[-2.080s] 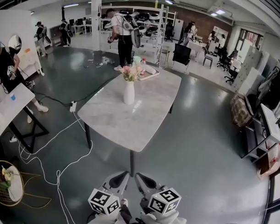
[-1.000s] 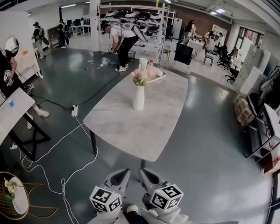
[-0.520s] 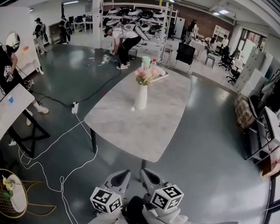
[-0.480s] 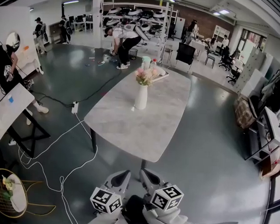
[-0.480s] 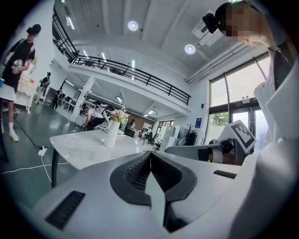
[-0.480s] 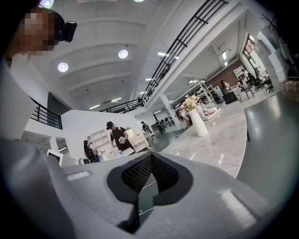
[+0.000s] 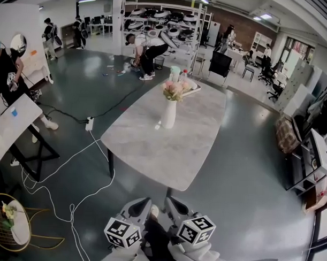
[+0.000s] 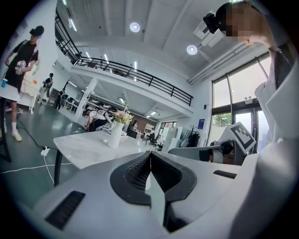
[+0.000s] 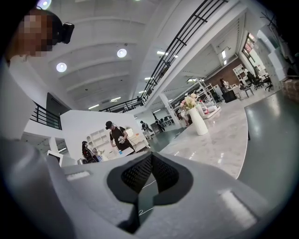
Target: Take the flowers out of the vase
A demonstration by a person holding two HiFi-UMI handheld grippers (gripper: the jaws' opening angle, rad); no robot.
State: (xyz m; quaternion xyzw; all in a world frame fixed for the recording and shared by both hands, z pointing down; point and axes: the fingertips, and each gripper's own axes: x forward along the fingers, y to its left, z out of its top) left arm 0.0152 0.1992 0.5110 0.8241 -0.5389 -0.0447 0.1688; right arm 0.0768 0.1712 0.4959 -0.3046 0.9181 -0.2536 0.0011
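Vase (image 7: 168, 114) sits nearer; gripper views alone show left tool (image 8: 150, 153), right tool (image 9: 151, 155) closed, empty.

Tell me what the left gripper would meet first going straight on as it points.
Probably the near end of the table, though depth is unclear: the left gripper, shut and empty, aims roughly at it. The vase stands farther along.

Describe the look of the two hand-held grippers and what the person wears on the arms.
Both the left gripper and the right gripper have smooth light-grey bodies that taper towards the tips, lined inside with black ribbed pads. Each carries a white cube printed with black square markers. The person wears pale sleeves.
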